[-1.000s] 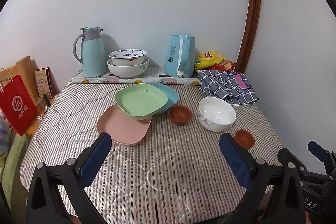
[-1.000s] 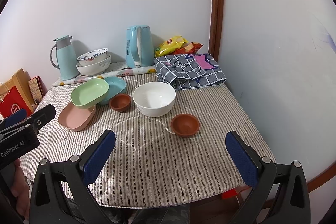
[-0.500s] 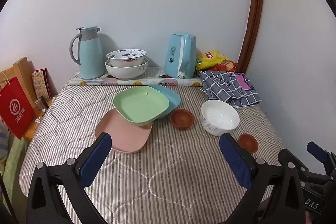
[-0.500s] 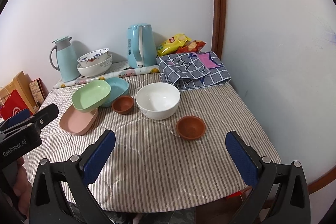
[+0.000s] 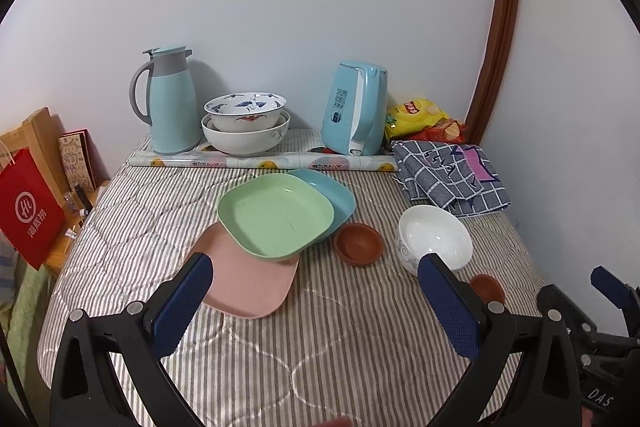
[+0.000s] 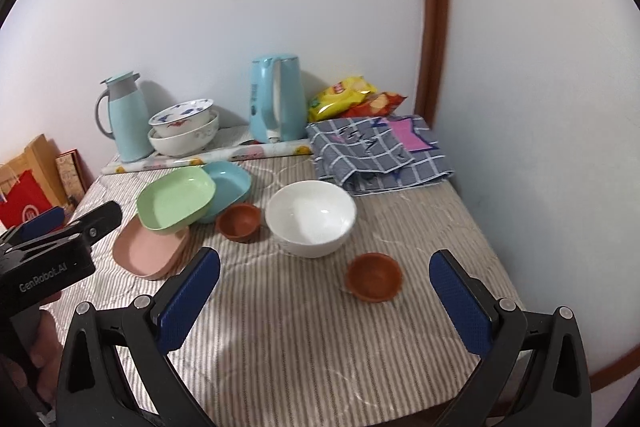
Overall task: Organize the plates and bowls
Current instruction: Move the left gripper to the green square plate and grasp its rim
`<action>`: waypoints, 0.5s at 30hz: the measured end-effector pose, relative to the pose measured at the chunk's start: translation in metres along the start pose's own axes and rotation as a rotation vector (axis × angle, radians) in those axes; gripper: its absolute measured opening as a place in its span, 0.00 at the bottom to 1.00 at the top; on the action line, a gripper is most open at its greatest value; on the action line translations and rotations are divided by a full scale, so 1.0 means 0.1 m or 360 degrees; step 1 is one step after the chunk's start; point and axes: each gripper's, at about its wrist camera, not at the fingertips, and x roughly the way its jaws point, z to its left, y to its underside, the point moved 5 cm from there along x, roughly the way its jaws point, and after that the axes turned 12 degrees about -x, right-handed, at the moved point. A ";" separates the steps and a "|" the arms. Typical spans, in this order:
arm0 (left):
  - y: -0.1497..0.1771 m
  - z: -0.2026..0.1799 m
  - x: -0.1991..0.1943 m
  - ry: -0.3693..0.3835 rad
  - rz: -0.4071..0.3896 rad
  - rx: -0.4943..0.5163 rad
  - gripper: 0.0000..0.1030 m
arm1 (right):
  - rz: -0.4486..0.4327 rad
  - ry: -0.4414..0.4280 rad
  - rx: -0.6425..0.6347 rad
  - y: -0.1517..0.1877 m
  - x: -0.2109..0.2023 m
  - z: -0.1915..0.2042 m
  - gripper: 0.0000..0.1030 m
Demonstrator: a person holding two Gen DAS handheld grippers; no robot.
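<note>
A green plate (image 5: 276, 215) lies tilted across a pink plate (image 5: 248, 283) and a blue plate (image 5: 336, 193) in the middle of the striped table. To their right sit a brown bowl (image 5: 359, 243), a white bowl (image 5: 434, 239) and a second small brown bowl (image 6: 374, 277) nearest the front. My left gripper (image 5: 316, 303) hangs open above the front of the table, short of the pink plate. My right gripper (image 6: 324, 295) is open too, with the small brown bowl seen between its fingers but farther off. Neither holds anything.
Two stacked patterned bowls (image 5: 246, 127), a blue thermos (image 5: 172, 103), a blue kettle (image 5: 356, 109) and snack bags (image 5: 420, 115) line the back wall. A checked cloth (image 5: 452, 175) lies back right. A red bag (image 5: 28, 215) stands left of the table.
Both grippers have drawn nearer to the table and tilted down a little, so the dishes look larger. Nothing on the table has moved, and both stay open.
</note>
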 end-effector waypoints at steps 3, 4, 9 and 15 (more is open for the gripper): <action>-0.07 0.03 0.08 -0.0016 0.0006 -0.0002 1.00 | 0.0029 -0.0039 -0.0008 -0.06 0.12 0.07 1.00; -0.11 0.05 0.11 -0.0017 0.0009 -0.0010 1.00 | 0.0034 -0.0043 -0.0007 -0.08 0.17 0.09 1.00; -0.23 0.14 0.32 -0.0027 0.0051 -0.0041 1.00 | 0.0062 0.0021 -0.0021 -0.21 0.37 0.14 1.00; -0.34 0.27 0.56 -0.0070 0.0081 -0.0076 1.00 | 0.0035 -0.0018 -0.0037 -0.36 0.61 0.18 1.00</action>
